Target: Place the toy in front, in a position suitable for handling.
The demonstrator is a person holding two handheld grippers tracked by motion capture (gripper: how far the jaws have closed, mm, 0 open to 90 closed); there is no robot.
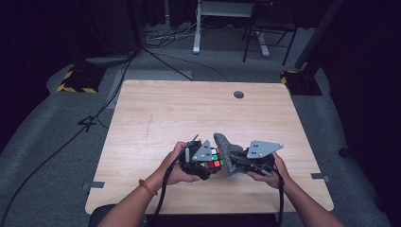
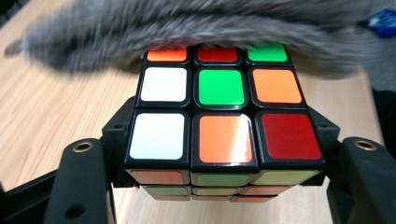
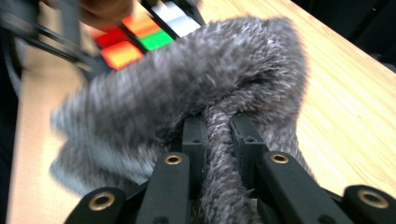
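- My left gripper [image 1: 204, 165] is clamped on the puzzle cube [image 2: 223, 116], jaws squeezing its two opposite sides, held just above the near middle of the wooden table [image 1: 156, 113].
- Risk here: those faces are glossy, hard plastic, so if the cloth drags sideways the cube could twist or slide out between my pads.
- The layers could also turn under a lopsided push and spoil my grip.
- Cube itself: a black frame with square stickers in white, green, orange and red, crisp edges, slick and shiny.
- The grey cloth [image 3: 196, 93] lies across the cube's far edge, touching its top row.
- My right gripper [image 3: 218, 135] is pinched tight on a bunched fold of that cloth.
- Risk there: it's fuzzy and limp, so the fold may creep out of my jaws, or the loose end may flop and miss the face.
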